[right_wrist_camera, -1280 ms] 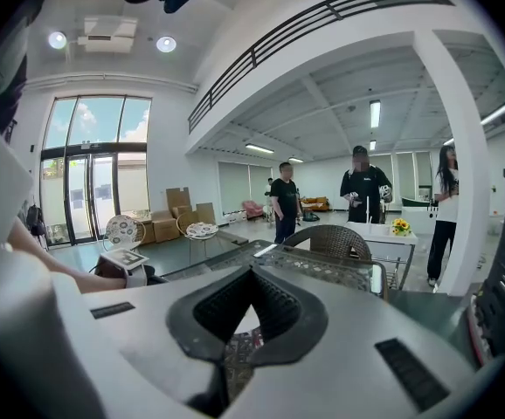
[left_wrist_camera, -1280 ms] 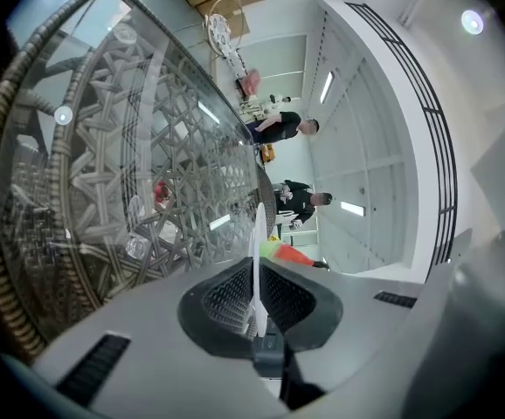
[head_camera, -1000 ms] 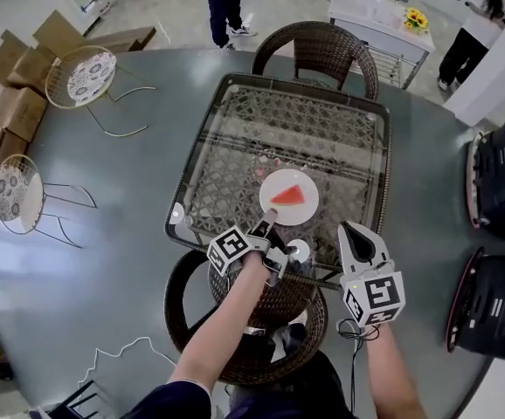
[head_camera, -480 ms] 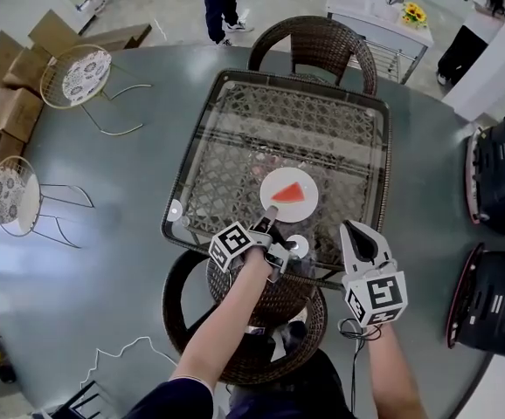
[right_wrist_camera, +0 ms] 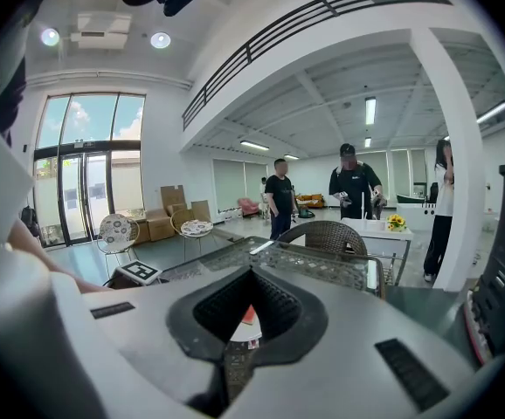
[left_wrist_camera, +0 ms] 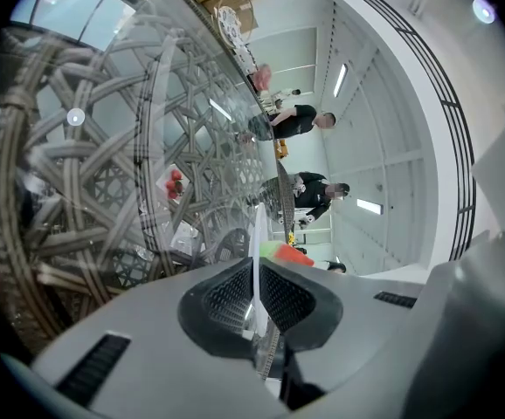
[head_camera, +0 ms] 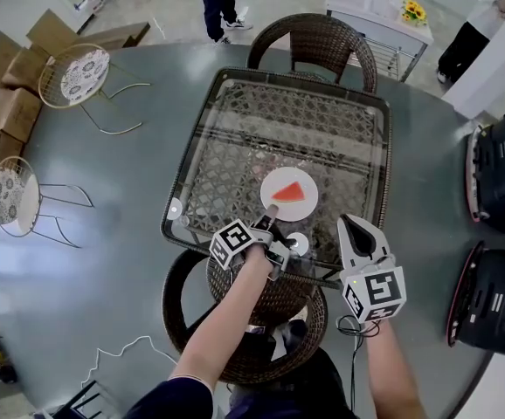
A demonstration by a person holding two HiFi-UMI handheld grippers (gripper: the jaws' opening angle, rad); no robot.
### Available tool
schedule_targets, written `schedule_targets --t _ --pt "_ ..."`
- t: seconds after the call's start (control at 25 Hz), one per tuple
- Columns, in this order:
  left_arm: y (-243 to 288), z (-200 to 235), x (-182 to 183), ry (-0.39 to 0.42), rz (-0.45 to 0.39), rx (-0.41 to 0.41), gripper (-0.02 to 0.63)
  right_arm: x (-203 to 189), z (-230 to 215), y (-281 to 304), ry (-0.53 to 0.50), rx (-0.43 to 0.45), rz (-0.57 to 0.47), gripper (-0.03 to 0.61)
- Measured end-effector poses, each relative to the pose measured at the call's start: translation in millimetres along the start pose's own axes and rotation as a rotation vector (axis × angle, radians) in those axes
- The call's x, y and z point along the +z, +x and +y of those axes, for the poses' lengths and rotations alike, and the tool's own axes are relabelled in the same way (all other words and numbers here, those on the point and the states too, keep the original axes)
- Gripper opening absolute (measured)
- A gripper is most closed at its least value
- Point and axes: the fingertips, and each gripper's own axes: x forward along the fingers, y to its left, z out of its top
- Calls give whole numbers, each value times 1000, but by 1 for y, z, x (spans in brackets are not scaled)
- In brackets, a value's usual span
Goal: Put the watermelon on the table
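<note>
A red wedge of watermelon [head_camera: 289,192] lies on a small white plate [head_camera: 274,204] on the near part of the glass-topped wicker table [head_camera: 235,129]. My left gripper [head_camera: 267,223] is shut on the plate's near rim. In the left gripper view the thin plate edge [left_wrist_camera: 259,234] stands between the pads, with the watermelon [left_wrist_camera: 292,255] just past them. My right gripper [head_camera: 349,220] hovers shut at the table's near right edge, a hand's width right of the plate and holding nothing. The right gripper view shows the watermelon [right_wrist_camera: 246,315] beyond the tips.
A wicker chair [head_camera: 316,42] stands at the table's far side and another [head_camera: 261,321] under my arms. Two wire stools [head_camera: 76,75] and cardboard boxes [head_camera: 17,103] are at the left. Black cases [head_camera: 501,173] sit at the right. People stand beyond the table.
Almost nothing differs. The left gripper stays on the plate rim. The right gripper has edged slightly forward toward the table edge.
</note>
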Motion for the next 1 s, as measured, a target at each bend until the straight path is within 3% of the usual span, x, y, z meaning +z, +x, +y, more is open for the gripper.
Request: schedule_targets --t 0.32,0.6,0.8,1.0 --pt "2 8 0 -26 -13 40 14 1 2 2 3 4 -5 1" --pt "3 13 0 29 -11 133 14 4 1 -2 8 5 -13 2" --pt "2 13 0 114 -10 200 18 6 1 -4 11 6 -18 2" --pt "0 14 0 253 10 300 41 8 0 -6 16 8 -26 0"
